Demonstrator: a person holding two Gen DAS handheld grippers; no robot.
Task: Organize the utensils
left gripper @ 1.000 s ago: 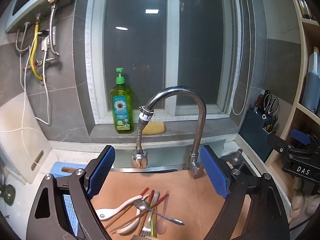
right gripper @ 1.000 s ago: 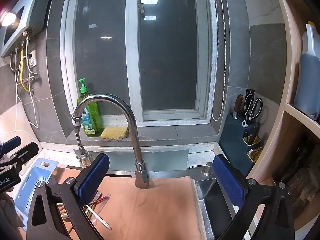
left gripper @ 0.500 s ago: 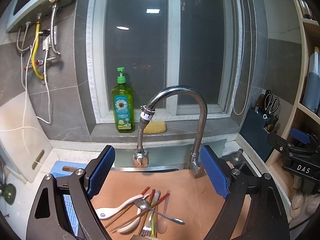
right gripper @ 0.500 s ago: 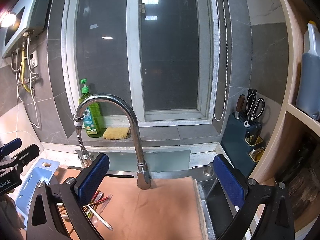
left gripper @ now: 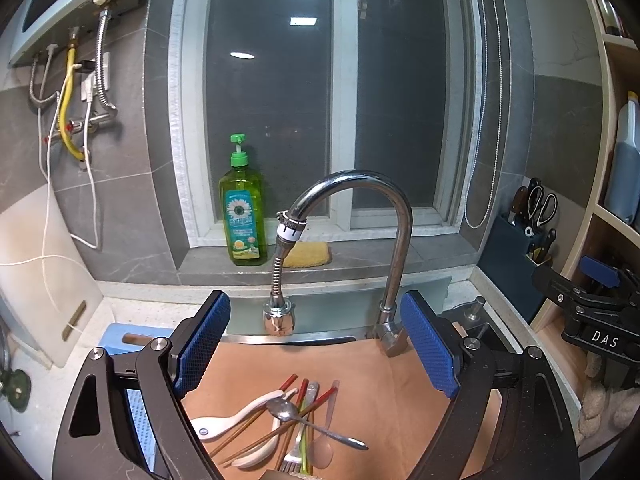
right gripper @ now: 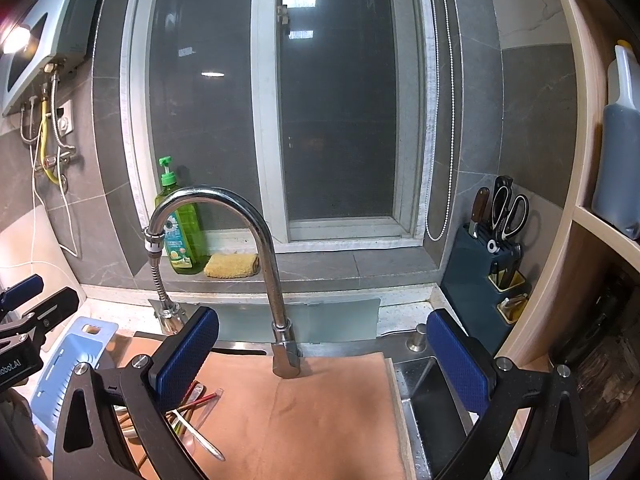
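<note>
A heap of utensils lies on a tan mat [left gripper: 368, 392] over the sink: a metal spoon [left gripper: 285, 409], white ceramic spoons [left gripper: 228, 424], red-tipped chopsticks [left gripper: 308, 404], a clear plastic spoon [left gripper: 326, 436] and a fork [left gripper: 292, 462]. My left gripper [left gripper: 316, 344] hangs open above and behind the heap, holding nothing. My right gripper [right gripper: 324, 356] stands open over the bare part of the mat [right gripper: 320, 412], to the right of the utensils [right gripper: 196, 408], which its left finger partly hides. The blue holder [right gripper: 486, 280] with scissors and knives stands at the right wall.
A chrome faucet [left gripper: 360, 216] arches over the sink just ahead. Green soap bottle [left gripper: 242, 216] and yellow sponge [left gripper: 308, 254] sit on the sill. A light-blue board [right gripper: 68, 364] lies at left, the open steel sink basin [right gripper: 432, 392] right of the mat, wooden shelves [right gripper: 600, 240] far right.
Both views have shifted slightly, as if the grippers tipped or moved back a little. The utensils lie as before and both grippers stay open.
</note>
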